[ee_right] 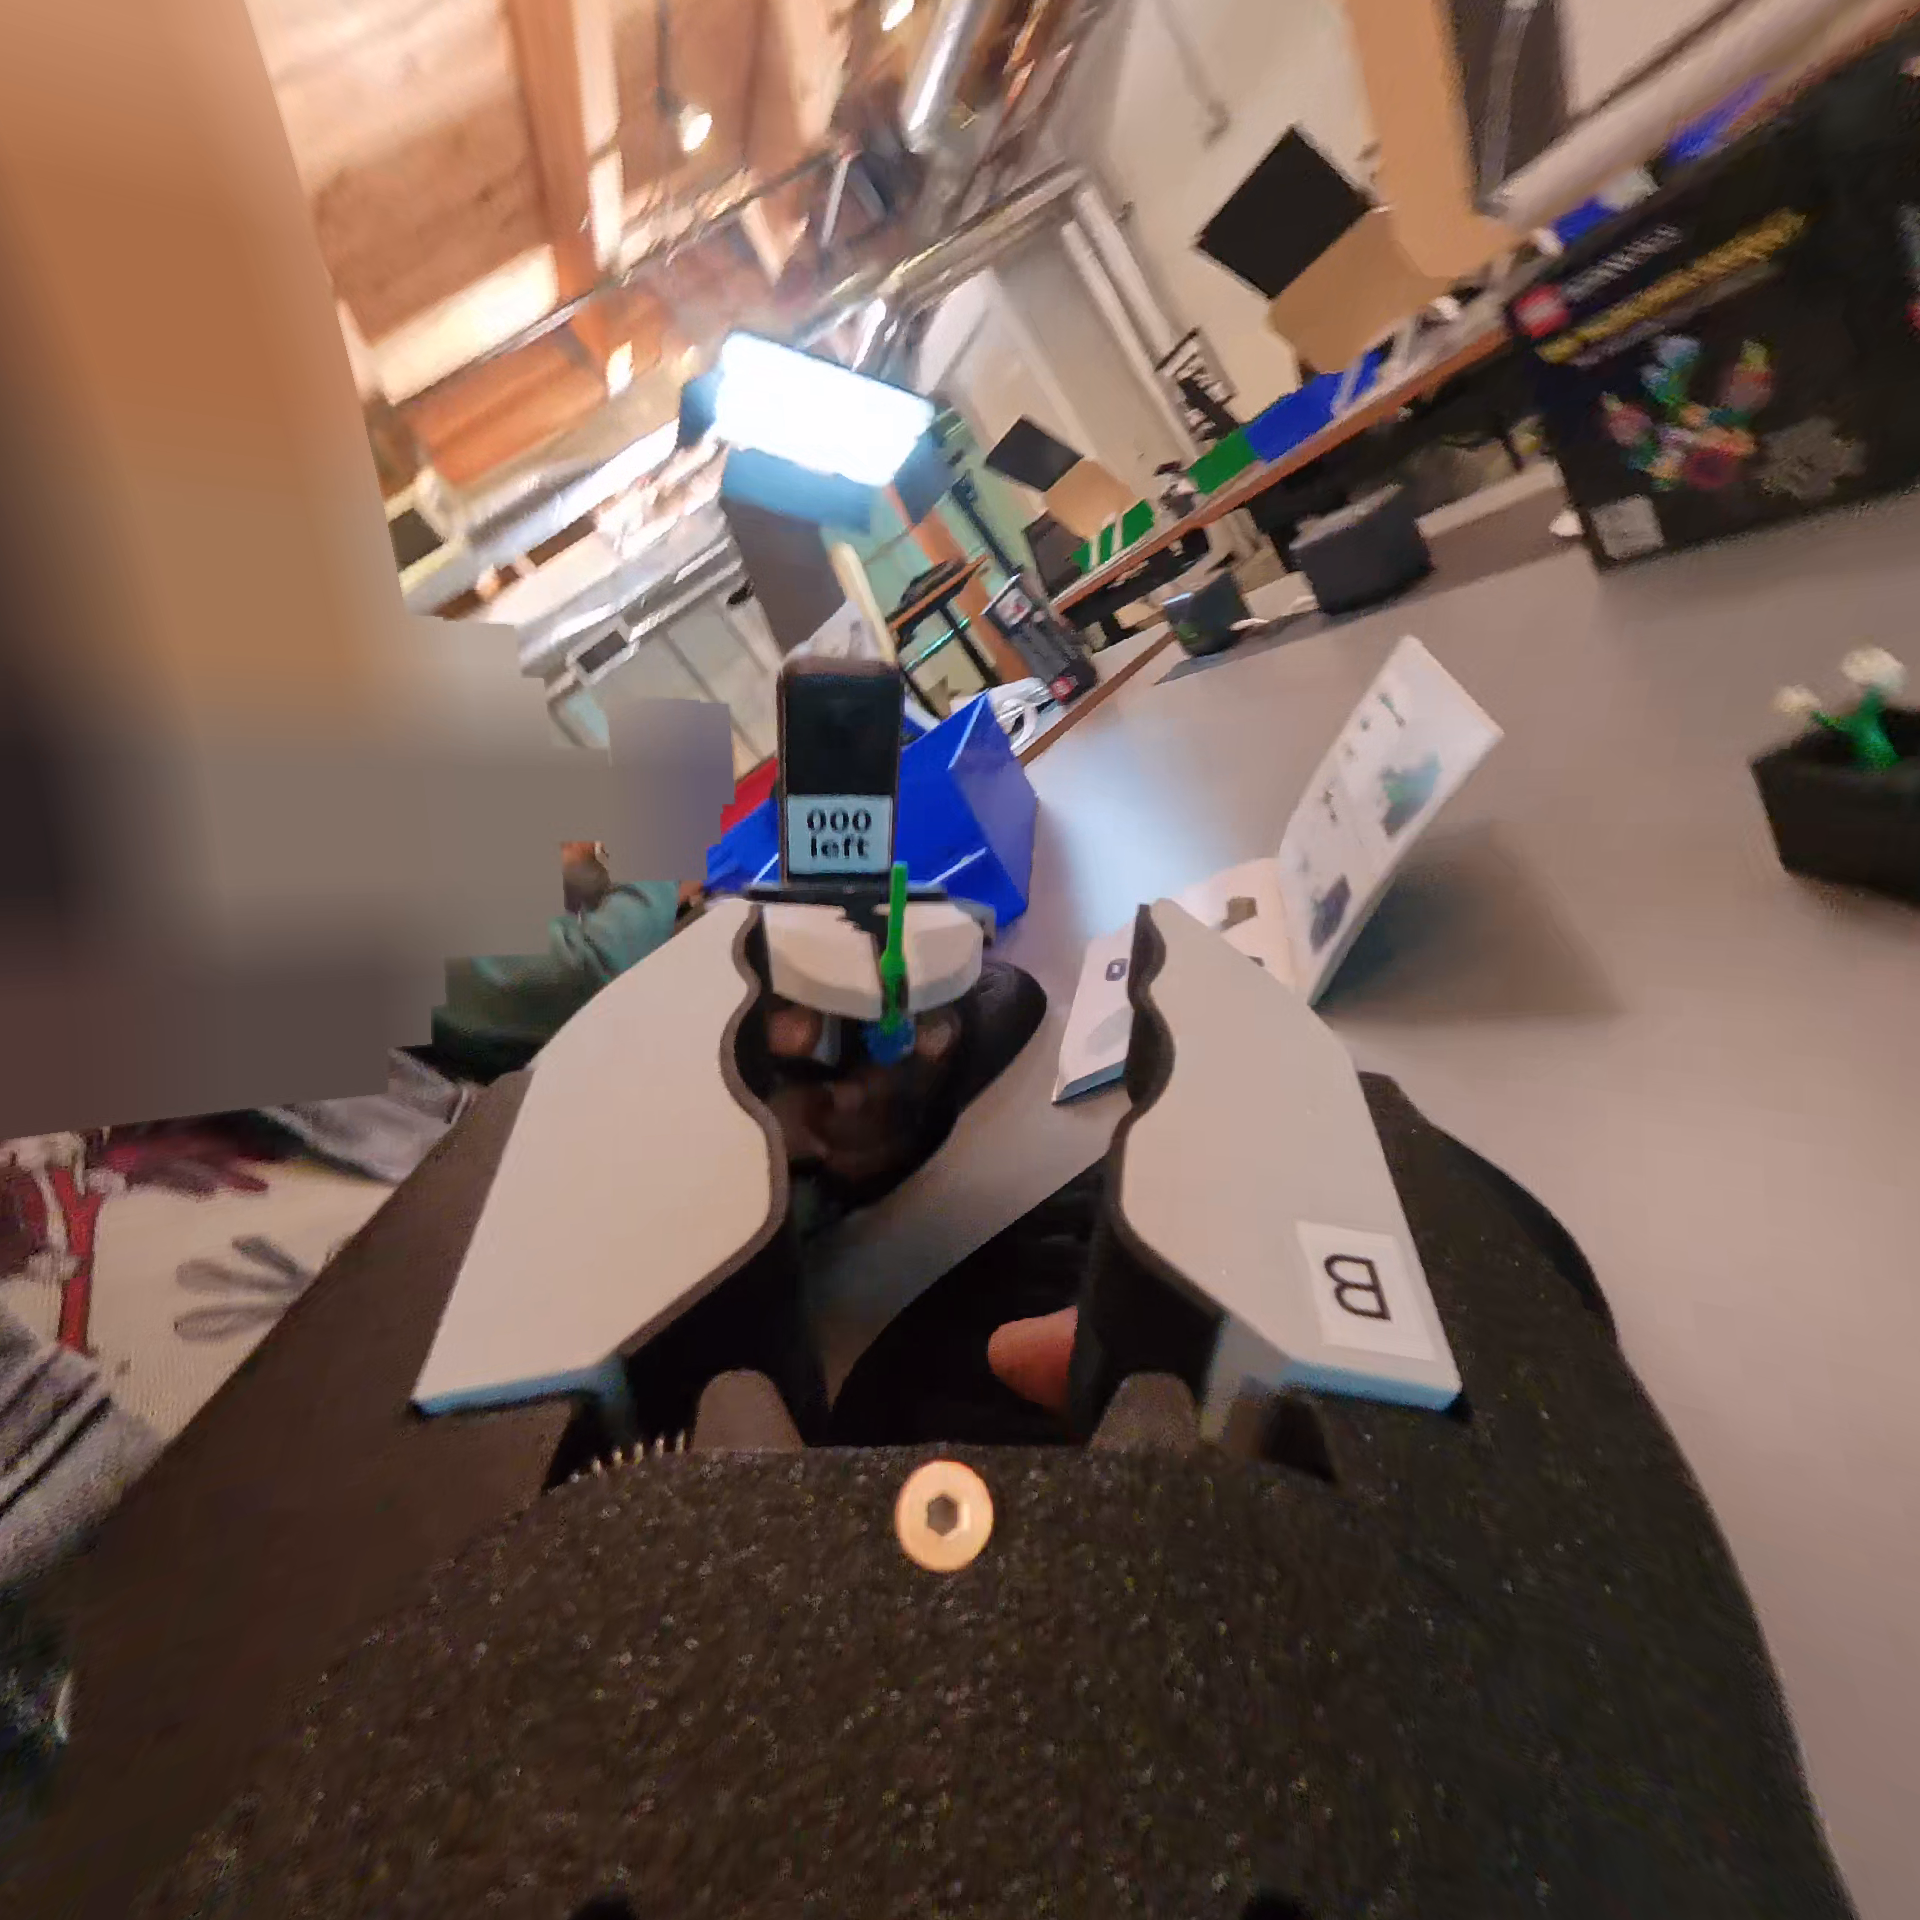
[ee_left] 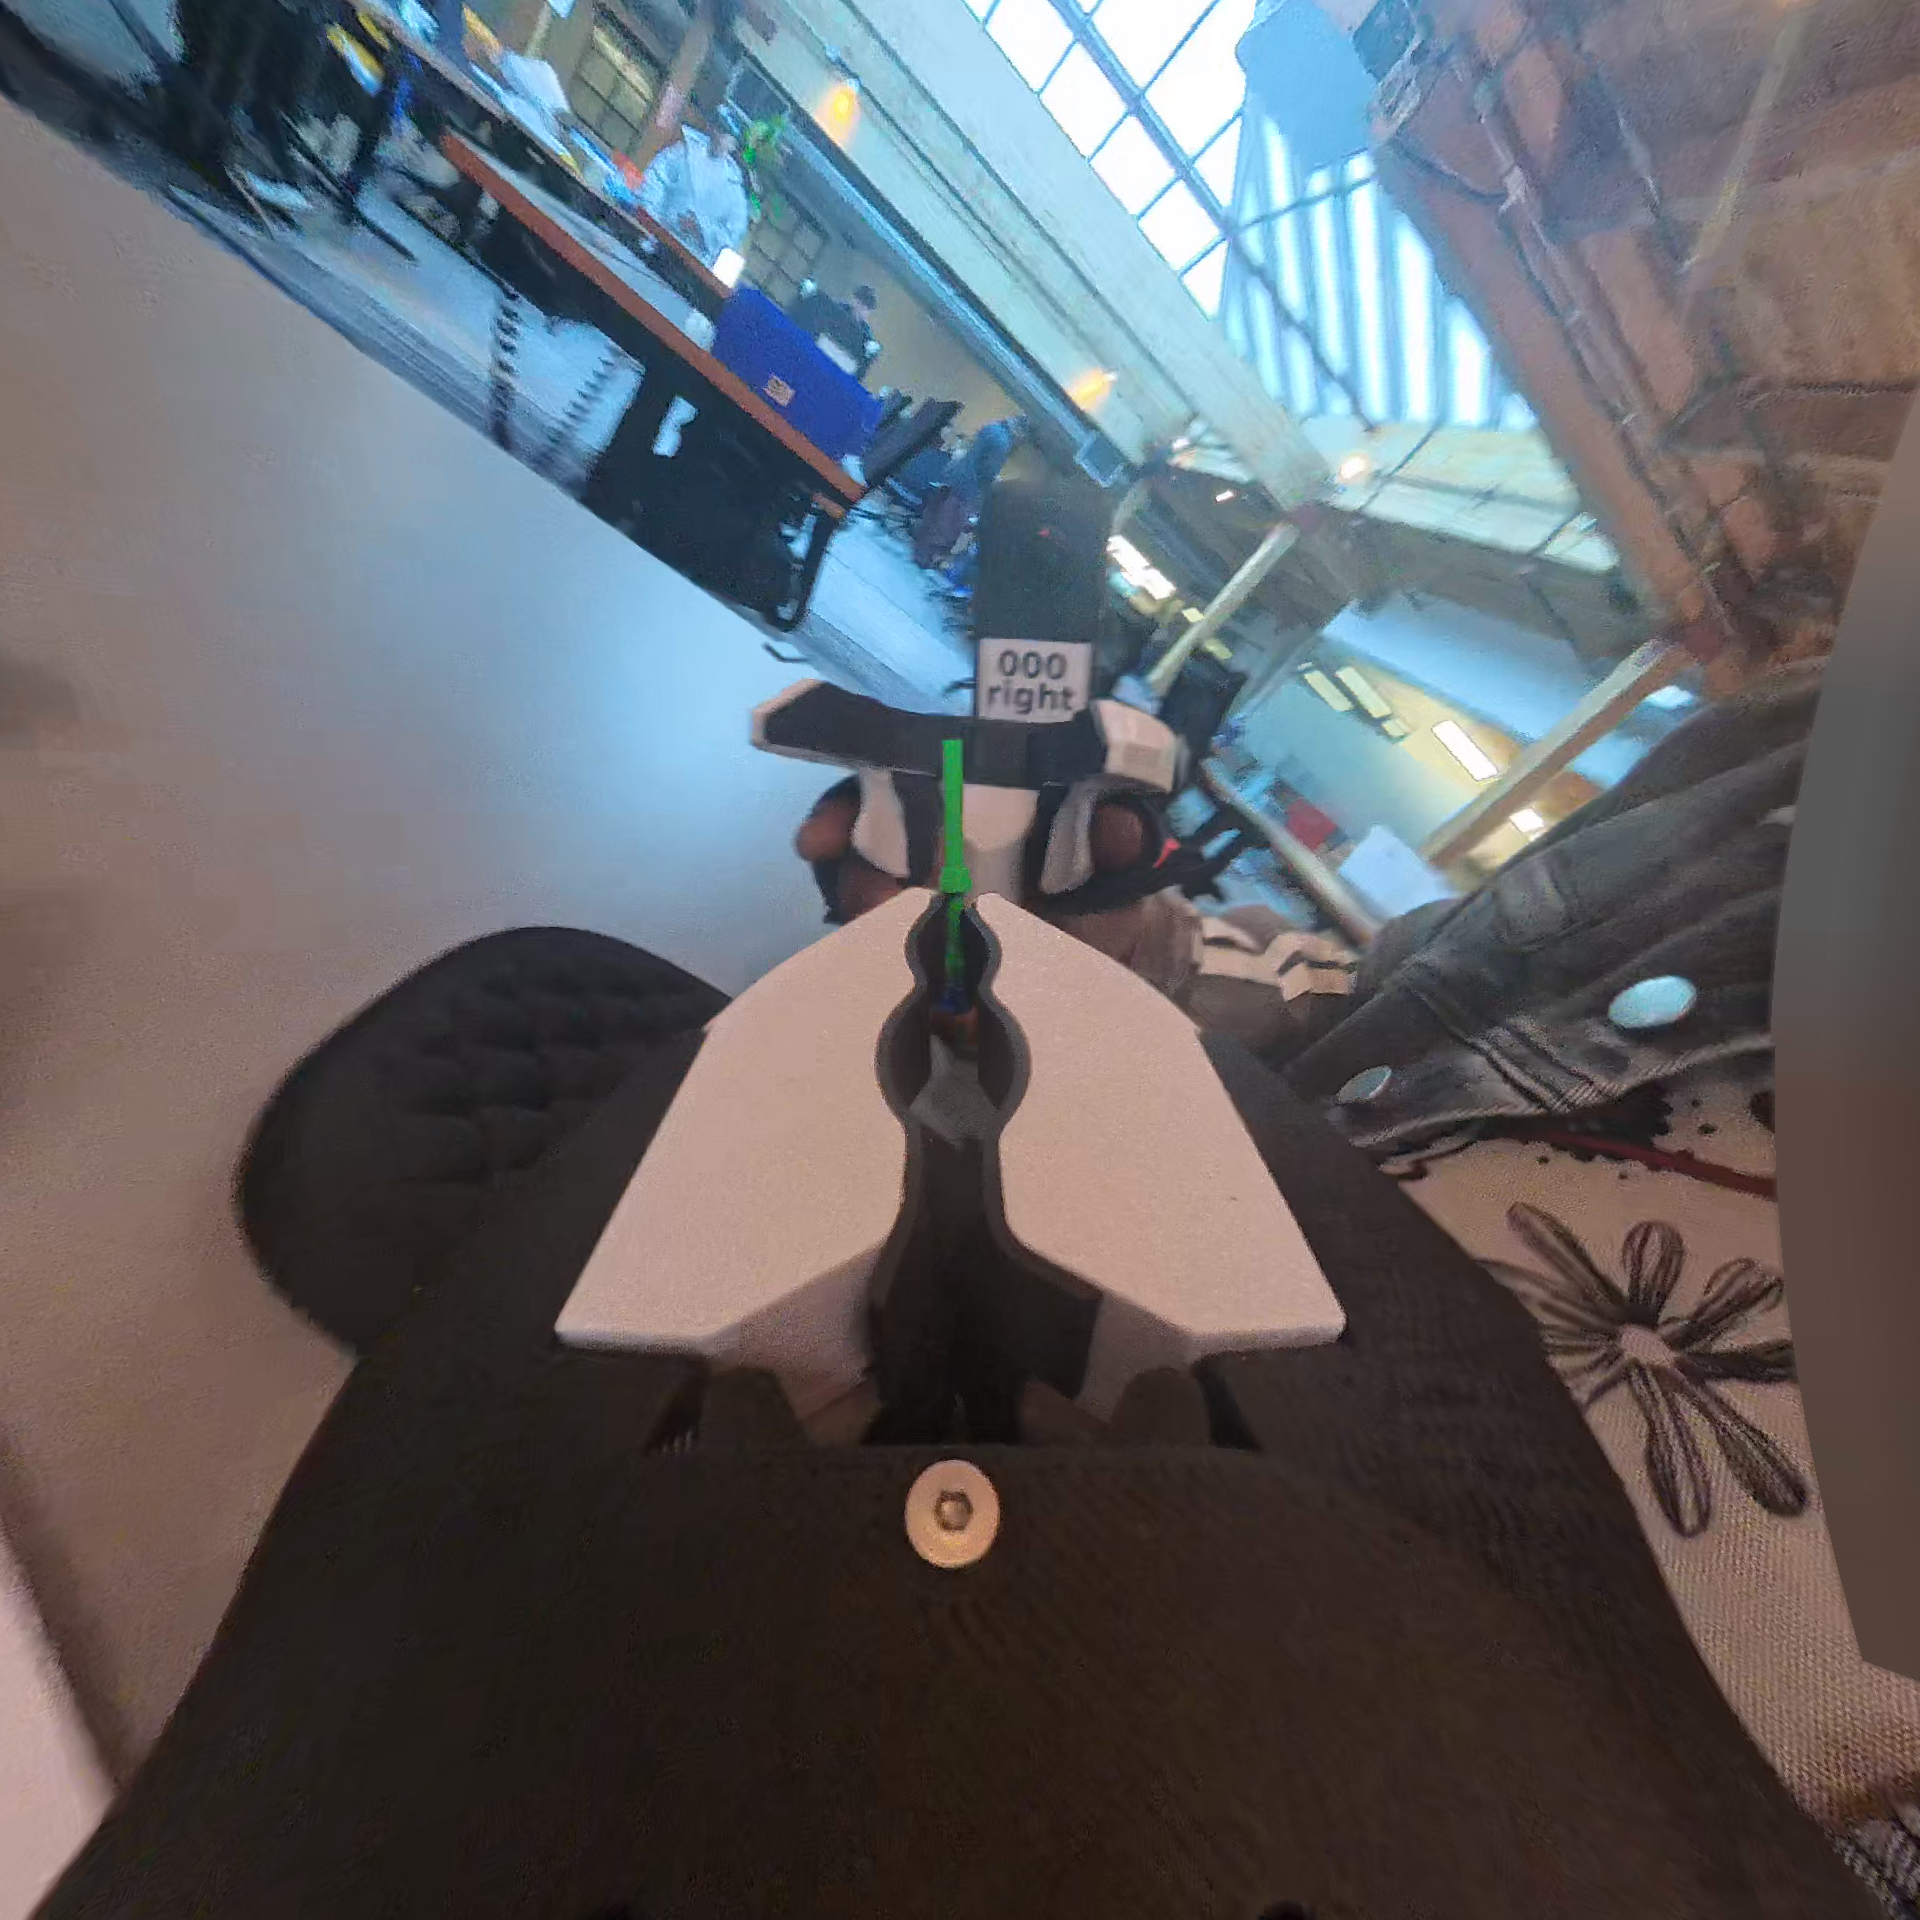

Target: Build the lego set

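Left gripper: the left gripper [ee_left: 954, 914], with two pale grey fingers [ee_left: 790, 1122] on a black body, is pressed together and pinches one thin bright green lego stem piece [ee_left: 952, 821] at its tips.
Stem piece: one in all; it stands up out of the fingertips, and a small blue bit [ee_left: 954, 1000] sits at its lower end in the slot between the fingers. In the right wrist view the same stem [ee_right: 896, 935] shows against the far gripper, with the blue bit [ee_right: 891, 1042] below it.
Right gripper: the right gripper [ee_right: 940, 925] has its two grey fingers [ee_right: 623, 1164] spread wide and holds nothing; it faces the left gripper [ee_right: 868, 961] from just beyond the stem.
Grippers counted: two, tip to tip, both held above the grey tabletop [ee_right: 1558, 1195].
Booklet: one open white instruction booklet [ee_right: 1351, 821] lies on the tabletop, right of the open fingers.
Planter: one black rectangular lego planter [ee_right: 1839, 810] stands at the far right, holding two white-topped flowers on green stems [ee_right: 1860, 707].
Box: one black printed lego box [ee_right: 1704, 374] stands farther back on the tabletop.
Bin: one blue plastic bin [ee_right: 956, 800] sits behind the left gripper.
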{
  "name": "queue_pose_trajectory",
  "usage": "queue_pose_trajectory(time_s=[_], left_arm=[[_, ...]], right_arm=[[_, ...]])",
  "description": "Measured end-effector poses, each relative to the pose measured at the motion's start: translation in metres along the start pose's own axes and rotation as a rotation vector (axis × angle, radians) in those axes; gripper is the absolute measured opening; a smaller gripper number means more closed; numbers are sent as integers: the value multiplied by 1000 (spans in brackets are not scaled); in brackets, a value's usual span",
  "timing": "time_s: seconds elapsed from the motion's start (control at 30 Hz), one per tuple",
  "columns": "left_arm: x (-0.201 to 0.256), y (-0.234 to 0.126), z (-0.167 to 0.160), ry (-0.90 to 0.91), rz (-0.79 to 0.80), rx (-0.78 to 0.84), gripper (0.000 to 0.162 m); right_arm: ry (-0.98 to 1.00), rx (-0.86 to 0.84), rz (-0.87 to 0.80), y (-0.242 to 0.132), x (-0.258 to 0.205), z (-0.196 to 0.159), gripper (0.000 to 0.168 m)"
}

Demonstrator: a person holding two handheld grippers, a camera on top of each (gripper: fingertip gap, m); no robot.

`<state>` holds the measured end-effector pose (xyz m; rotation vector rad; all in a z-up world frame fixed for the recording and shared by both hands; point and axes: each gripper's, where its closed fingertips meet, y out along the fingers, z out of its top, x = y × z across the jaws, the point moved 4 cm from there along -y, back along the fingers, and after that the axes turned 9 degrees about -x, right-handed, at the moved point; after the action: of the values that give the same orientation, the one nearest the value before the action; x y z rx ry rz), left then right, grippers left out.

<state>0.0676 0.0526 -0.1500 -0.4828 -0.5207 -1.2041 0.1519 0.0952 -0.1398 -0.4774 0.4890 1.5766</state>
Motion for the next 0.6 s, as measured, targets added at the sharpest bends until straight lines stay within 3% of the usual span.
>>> queue_pose_trajectory(time_s=[0.13, 0.27, 0.43, 0.6], left_arm=[[5, -37, 9, 166, 252, -14, 4], [6, -90, 17, 246, 512, 43, 3], [-1, -139, 14, 342, 821, -3, 3], [-12, -147, 12, 613, 1101, -147, 3]], right_arm=[[-152, -86, -32, 4, -4, 0, 66], [-274, -120, -50, 7, -4, 0, 47], [-482, -90, -146, 17, 5, 12, 61], [-603, 52, -211, 27, 6, 34, 77]])
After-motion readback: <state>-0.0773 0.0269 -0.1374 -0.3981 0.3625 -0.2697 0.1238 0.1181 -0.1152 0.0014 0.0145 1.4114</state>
